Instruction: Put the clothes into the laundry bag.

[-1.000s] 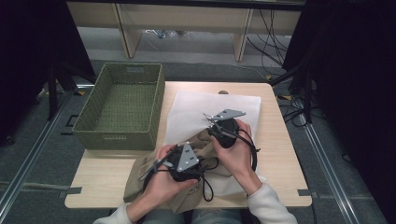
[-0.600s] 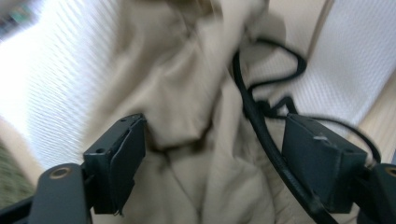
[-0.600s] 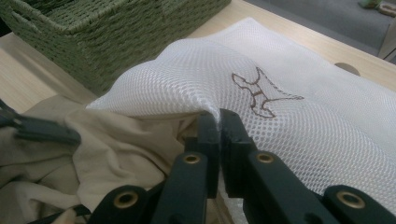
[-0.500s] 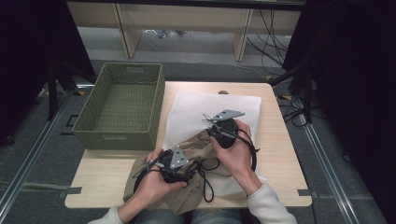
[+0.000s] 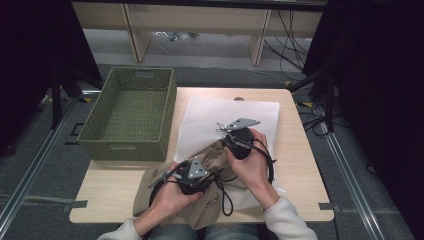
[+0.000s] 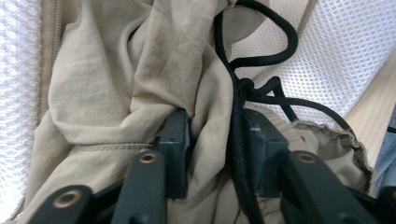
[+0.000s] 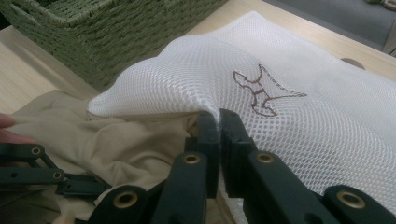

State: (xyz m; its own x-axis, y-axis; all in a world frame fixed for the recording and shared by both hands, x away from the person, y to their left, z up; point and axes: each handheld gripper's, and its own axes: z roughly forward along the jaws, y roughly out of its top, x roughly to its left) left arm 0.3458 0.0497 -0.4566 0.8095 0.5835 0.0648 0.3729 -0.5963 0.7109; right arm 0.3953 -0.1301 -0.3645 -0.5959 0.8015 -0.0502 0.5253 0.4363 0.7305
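Risk first: left gripper (image 6: 212,154) clamped on a bunched fold of the beige drawstring garment (image 6: 121,79) with the black drawstring (image 6: 238,88) caught between the jaws beside the fold; jaws just closing, cloth and cord between them; likely to slip off thin slick fabric if pushed hard, or to drag the knotted cord instead of the cloth and snag it on the bag's mouth. Right gripper (image 7: 218,122) pinching the near edge of the white mesh laundry bag (image 7: 280,93), jaws pressed together on the lifted mesh lip; a thin hold, apt to tear free or let the opening sag shut if pulled far or sideways, leaving the garment piling up outside. Seen from above: garment (image 5: 165,185) lying near the front edge of the wooden table (image 5: 300,160), partly over the edge toward the person, far end reaching under the raised mesh; left gripper (image 5: 192,175) near and left, right gripper (image 5: 235,137) slightly farther and right, close together. Bag (image 5: 220,115) flat at table centre, mostly empty by appearance, only the garment's leading part at or inside its mouth; how far inside, hard to tell. Green woven basket (image 5: 130,112) at the far left, nothing in it, untouched
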